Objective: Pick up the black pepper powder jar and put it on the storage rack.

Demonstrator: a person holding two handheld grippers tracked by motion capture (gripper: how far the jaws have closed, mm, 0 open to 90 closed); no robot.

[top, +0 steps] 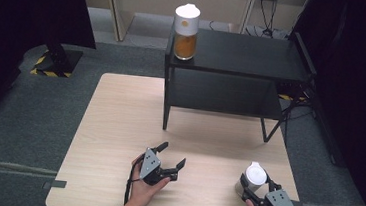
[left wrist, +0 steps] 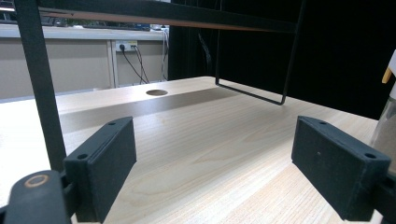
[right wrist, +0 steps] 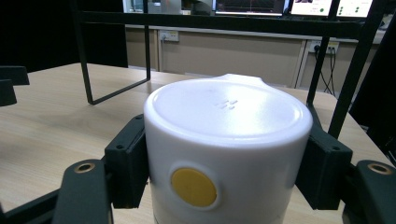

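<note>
1. Two jars are sitting in the scene: one with orange filling is standing on the black shelf, and a near jar is standing on the table at its front right.
2. The right gripper is clenching the near jar just under its white lid, one jaw on each side.
3. The left gripper is resting spread wide, grasping nothing.
4. The jar is looking rigid and smooth, so probably slippery; gripping below the lid rim seems the safest hold.
5. Its weight is hard to judge.
6. The right gripper view is showing a yellow dot on the lid's side, too small to see from above.
7. The left gripper view is showing a round hole in the tabletop.
</note>
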